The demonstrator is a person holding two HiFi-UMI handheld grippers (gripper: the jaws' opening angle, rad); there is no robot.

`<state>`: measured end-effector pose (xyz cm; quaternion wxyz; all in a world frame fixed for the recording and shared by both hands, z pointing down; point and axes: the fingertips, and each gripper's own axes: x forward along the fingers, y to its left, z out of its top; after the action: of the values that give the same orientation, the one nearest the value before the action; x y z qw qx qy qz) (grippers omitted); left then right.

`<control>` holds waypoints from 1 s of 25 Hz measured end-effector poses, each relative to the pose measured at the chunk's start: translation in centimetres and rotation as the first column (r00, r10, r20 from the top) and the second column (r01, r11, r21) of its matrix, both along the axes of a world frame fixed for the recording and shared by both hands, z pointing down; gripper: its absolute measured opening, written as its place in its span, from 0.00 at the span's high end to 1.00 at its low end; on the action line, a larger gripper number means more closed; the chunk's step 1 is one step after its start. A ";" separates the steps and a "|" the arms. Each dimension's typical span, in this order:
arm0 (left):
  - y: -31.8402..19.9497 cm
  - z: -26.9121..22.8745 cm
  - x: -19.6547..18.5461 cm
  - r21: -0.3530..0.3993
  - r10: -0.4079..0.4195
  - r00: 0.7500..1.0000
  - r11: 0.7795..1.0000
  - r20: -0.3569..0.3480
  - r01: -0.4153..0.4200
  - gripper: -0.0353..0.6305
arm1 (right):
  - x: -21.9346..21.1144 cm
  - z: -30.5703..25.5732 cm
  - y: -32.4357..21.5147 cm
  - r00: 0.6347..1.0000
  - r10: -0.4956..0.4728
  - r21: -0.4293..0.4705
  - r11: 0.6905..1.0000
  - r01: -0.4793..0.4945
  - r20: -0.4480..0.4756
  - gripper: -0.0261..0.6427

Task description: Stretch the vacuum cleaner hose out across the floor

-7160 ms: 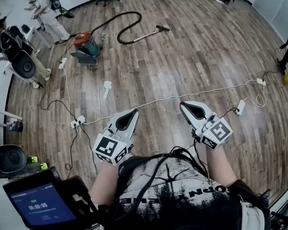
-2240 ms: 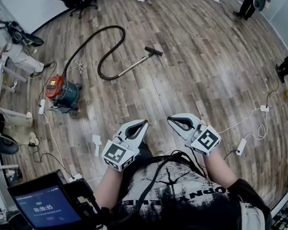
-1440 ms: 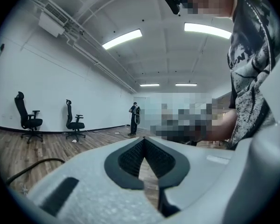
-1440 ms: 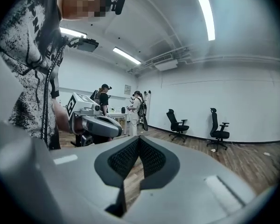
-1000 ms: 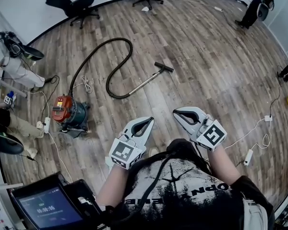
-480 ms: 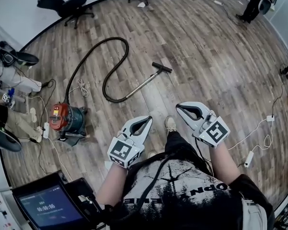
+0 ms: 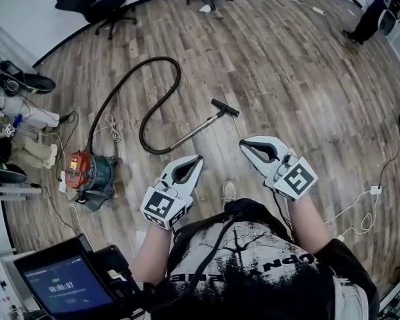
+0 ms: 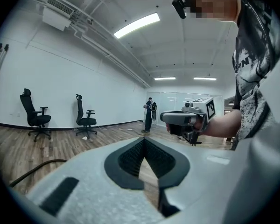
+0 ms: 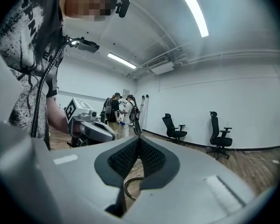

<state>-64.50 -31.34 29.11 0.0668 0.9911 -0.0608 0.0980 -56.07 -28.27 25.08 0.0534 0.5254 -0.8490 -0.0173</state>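
Observation:
In the head view, an orange and teal vacuum canister [image 7: 88,173] stands on the wood floor at the left. Its black hose [image 7: 161,72] loops away in a wide curve and joins a metal wand [image 7: 193,129] that ends in a black floor nozzle [image 7: 225,107]. My left gripper [image 7: 199,157] is held at waist height, shut and empty, just short of the wand. My right gripper [image 7: 243,143] is also shut and empty, a little below the nozzle. A bit of hose [image 9: 127,185] shows under the right gripper's [image 9: 139,139] closed jaws. The left gripper's [image 8: 143,139] jaws meet with nothing between them.
Black office chairs [image 7: 107,2] stand by the far wall. People with gear [image 7: 13,112] are at the left edge, and another person [image 7: 380,9] is at the far right. A white cable with a plug block [image 7: 375,190] lies on the right. A timer screen [image 7: 53,285] sits at the bottom left.
The person has walked across the room, so the vacuum, hose and wand now lie much closer in front. Both grippers have stayed shut and empty, held side by side.

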 end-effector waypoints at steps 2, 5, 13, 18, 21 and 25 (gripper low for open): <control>-0.8 0.1 2.4 0.014 0.001 1.000 1.000 0.006 -0.001 0.94 | 1.8 0.0 -0.8 1.000 -0.011 0.008 1.000 0.011 0.010 0.95; -2.1 0.3 5.1 0.019 -0.002 1.000 1.000 0.012 0.002 0.94 | 4.4 1.1 -1.9 1.000 -0.004 -0.036 0.999 0.005 0.021 0.95; -6.3 1.2 7.5 0.010 -0.072 0.997 0.997 0.033 0.072 0.94 | 7.5 3.0 -6.6 0.996 -0.055 -0.076 0.995 0.060 0.064 0.95; -7.5 2.0 6.1 -0.016 -0.154 0.987 0.988 0.044 0.155 0.94 | 6.3 3.3 -8.8 0.988 -0.137 -0.068 0.988 0.142 0.069 0.95; -10.1 2.6 5.1 -0.033 -0.165 0.985 0.986 0.042 0.166 0.94 | 4.7 2.9 -12.0 0.982 -0.183 -0.052 0.981 0.186 0.046 0.95; -15.5 3.2 3.9 -0.058 -0.192 0.981 0.979 0.033 0.194 0.94 | 3.2 1.8 -17.4 0.976 -0.217 -0.027 0.976 0.217 0.002 0.95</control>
<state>-60.64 -46.87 32.29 0.1053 0.9766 -0.1545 0.1063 -52.89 -45.67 26.91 0.0590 0.4287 -0.9014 -0.0117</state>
